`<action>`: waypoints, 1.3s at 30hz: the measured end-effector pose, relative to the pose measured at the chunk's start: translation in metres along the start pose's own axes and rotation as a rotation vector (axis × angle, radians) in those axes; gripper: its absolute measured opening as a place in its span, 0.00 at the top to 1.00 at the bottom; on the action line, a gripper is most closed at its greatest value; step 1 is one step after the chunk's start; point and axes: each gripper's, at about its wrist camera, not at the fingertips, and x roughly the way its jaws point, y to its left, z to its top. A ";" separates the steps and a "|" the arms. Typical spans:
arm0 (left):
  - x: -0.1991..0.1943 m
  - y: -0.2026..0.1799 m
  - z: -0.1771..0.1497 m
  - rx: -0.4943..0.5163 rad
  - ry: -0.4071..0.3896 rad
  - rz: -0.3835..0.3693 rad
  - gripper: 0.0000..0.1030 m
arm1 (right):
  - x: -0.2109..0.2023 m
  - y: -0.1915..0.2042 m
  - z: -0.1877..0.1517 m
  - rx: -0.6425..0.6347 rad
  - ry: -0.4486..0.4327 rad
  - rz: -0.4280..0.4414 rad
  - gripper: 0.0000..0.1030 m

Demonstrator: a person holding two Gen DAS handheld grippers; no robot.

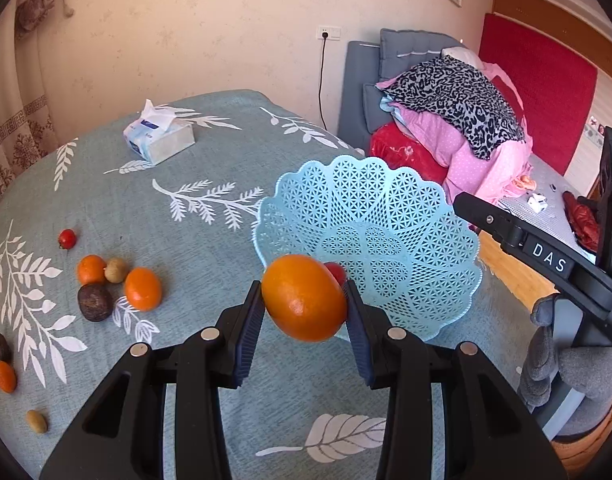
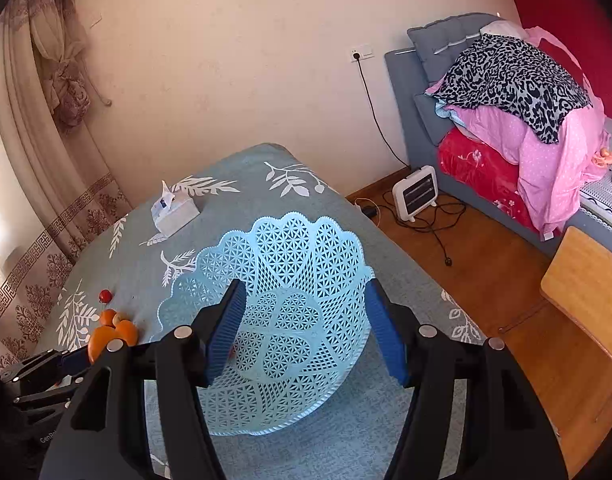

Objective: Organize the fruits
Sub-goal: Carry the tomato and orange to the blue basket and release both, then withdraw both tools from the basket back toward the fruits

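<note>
Fingers of the left gripper clamp an orange beside the basket; right gripper open — nine fruits remain outside.

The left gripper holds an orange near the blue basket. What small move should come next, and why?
Probably carry the orange a little forward over the blue basket and then open the left gripper. The orange is clamped between the pads, just at the basket's near rim, not yet over its bowl. The right gripper is open around the tilted basket, so it seems to steady it.
</note>
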 end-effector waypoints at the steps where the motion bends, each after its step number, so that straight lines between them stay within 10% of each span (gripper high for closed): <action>1: 0.004 -0.004 0.001 0.009 0.005 -0.003 0.61 | 0.001 0.000 -0.001 0.000 0.001 0.001 0.38; 9: 0.025 -0.025 0.004 0.040 0.037 -0.035 0.61 | 0.000 -0.002 -0.002 0.012 -0.007 0.004 0.37; 17: 0.009 -0.005 0.008 -0.016 -0.004 0.021 0.17 | -0.005 -0.006 -0.004 0.040 -0.035 0.018 0.32; 39: -0.099 0.134 -0.003 -0.223 -0.166 0.318 0.11 | -0.023 0.033 -0.007 -0.046 -0.080 0.060 0.24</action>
